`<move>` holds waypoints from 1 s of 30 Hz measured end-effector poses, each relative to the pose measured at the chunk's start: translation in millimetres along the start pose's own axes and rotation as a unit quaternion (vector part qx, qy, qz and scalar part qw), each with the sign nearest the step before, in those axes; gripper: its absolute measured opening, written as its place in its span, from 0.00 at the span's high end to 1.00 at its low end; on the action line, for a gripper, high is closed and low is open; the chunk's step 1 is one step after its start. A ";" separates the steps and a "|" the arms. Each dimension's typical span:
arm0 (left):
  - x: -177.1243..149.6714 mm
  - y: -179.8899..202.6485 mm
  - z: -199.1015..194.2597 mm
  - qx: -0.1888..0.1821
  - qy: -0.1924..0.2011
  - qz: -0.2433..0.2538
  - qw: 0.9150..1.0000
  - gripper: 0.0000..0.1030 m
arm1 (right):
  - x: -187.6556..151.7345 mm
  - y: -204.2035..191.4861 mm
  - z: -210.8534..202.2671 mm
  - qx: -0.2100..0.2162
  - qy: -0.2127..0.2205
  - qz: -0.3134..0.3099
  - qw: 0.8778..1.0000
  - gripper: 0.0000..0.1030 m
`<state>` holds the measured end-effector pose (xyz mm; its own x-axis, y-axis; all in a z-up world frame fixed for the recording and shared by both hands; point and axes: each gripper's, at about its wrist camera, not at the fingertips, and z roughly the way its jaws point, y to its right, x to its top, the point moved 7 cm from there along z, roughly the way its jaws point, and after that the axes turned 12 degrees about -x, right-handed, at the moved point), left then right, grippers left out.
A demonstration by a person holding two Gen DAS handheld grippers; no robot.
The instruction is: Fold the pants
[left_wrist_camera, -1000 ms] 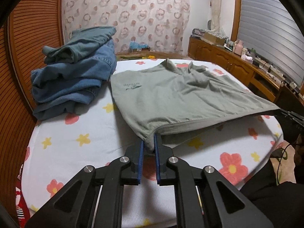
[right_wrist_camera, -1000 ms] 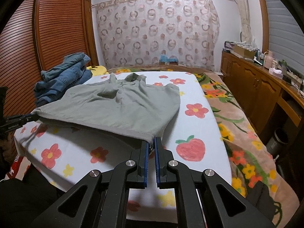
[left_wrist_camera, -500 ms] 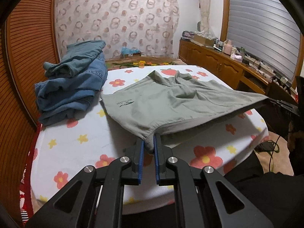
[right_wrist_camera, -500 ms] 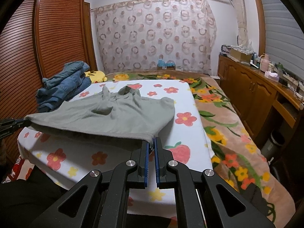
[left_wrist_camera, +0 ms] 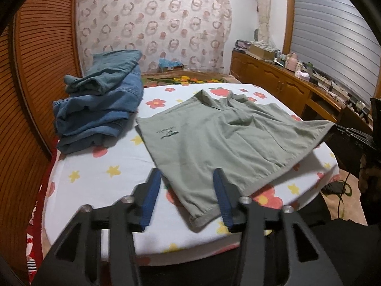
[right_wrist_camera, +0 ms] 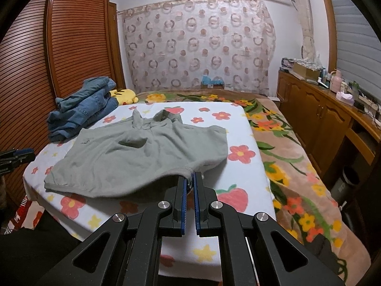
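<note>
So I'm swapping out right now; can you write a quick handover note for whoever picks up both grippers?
Left gripper: jaws opening, its corner of the grey-green pants lies loose between them on the bed.
Right gripper: shut on the hem's other corner, held just off the sheet.
Done: pants spread flat.
Left: release the right corner, then fold.
Folded jeans are stacked at the far left.

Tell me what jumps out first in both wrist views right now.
The grey-green pants lie spread across the flowered bed sheet, one corner pinched in the shut right tongs. The left tongs are opening, the other corner lying loose between the pads. A heap of blue jeans sits at the bed's far left by the slatted wardrobe.
</note>
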<state>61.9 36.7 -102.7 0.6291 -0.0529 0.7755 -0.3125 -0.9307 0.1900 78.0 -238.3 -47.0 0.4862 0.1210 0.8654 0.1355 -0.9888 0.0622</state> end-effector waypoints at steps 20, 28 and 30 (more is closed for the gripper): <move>0.8 -39.8 31.1 0.018 -0.007 -0.020 1.000 0.54 | 24.5 -78.1 34.5 0.075 0.027 -0.063 0.995 0.95; 1.2 -48.1 34.3 0.041 0.000 -0.021 0.999 0.53 | 27.8 -107.7 47.8 0.120 0.024 -0.081 0.989 0.95; 1.6 -52.8 32.7 0.039 0.004 -0.030 0.999 0.53 | 28.1 -114.4 51.5 0.128 0.021 -0.087 0.988 0.95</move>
<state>102.7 73.9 -131.2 0.6391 0.0059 0.7691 -0.2175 -0.9578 0.1881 120.7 -117.3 -55.4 0.4014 0.2779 0.8727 0.4298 -0.8986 0.0885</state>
